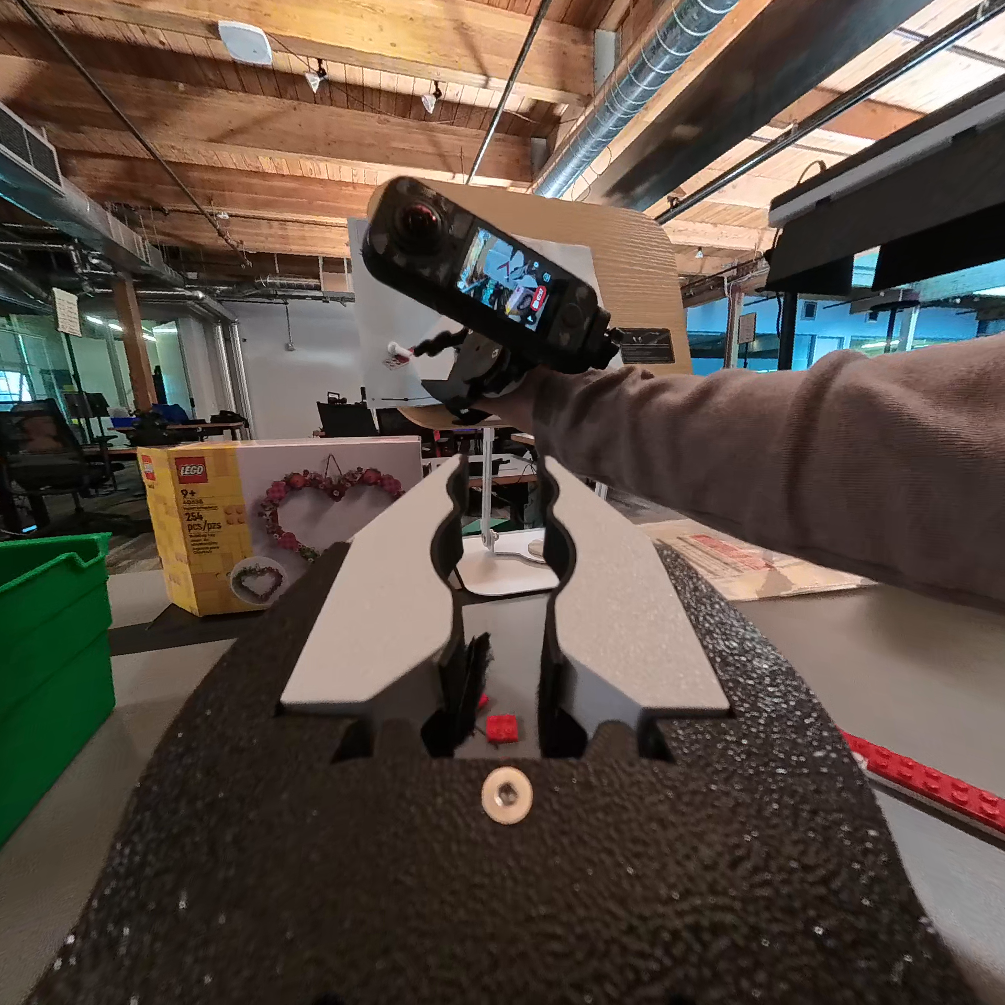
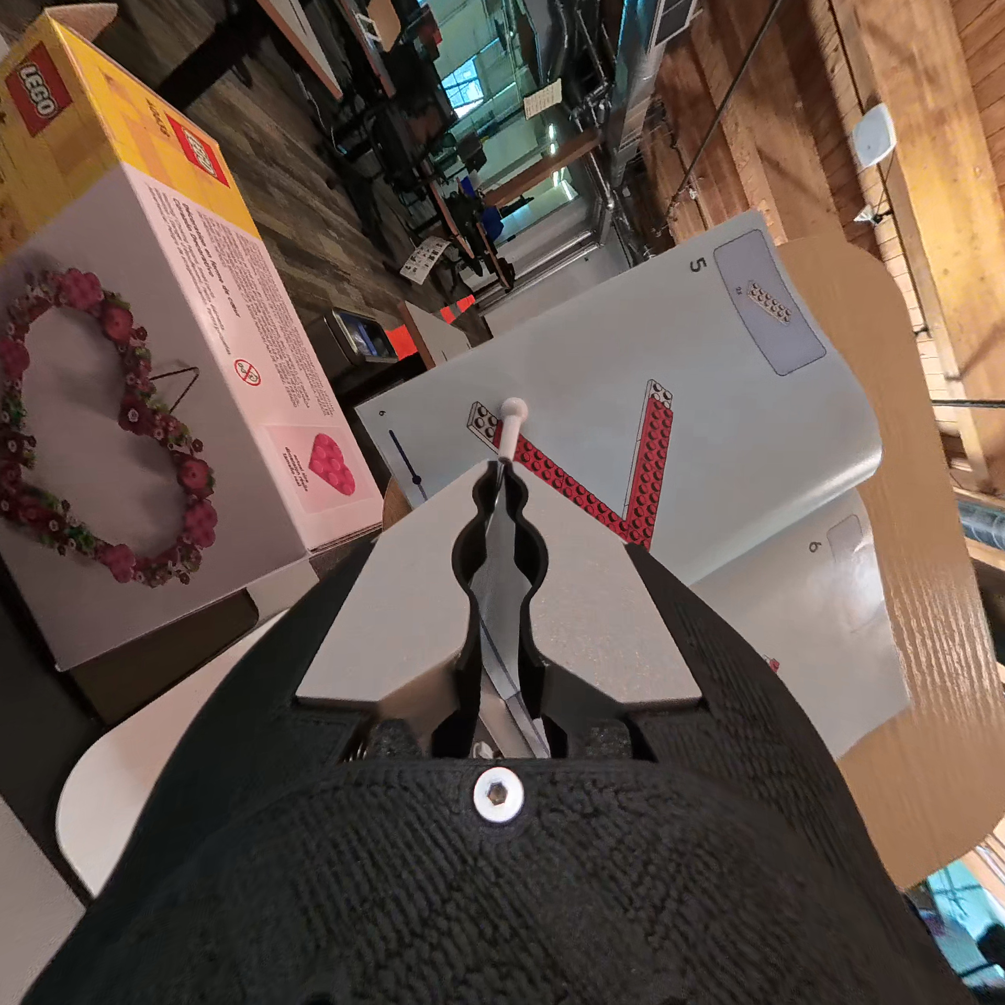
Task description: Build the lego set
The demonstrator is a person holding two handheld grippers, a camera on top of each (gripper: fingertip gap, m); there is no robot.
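Observation:
My left gripper [image 1: 503, 470] is open and empty, held low over the grey table. A small red brick [image 1: 501, 727] lies on the table beneath its fingers. A long red studded plate [image 1: 924, 788] lies at the right. My right gripper [image 2: 503, 469] is shut on a page of the instruction booklet [image 2: 680, 391], which stands on a brown-backed holder [image 2: 924, 544]. The sheet runs edge-on between the fingers. A white peg [image 2: 514, 419] of the holder sits just past the tips. The right gripper also shows in the left wrist view [image 1: 432, 348], raised at the booklet, with a sleeved arm [image 1: 788, 451] behind it.
The set's box [image 1: 272, 516] stands at the back left of the table, and also shows in the right wrist view [image 2: 136, 380]. A green bin [image 1: 49, 652] is at the left edge. The holder's white base [image 1: 511, 576] stands behind my left gripper. Flat cardboard [image 1: 761, 560] lies at the right. Some 25 centimeters of space lies between my two pairs of fingers. The long red studded plate [image 1: 924, 788] lies some 20 centimeters from my left tips, 40 centimeters from my right tips.

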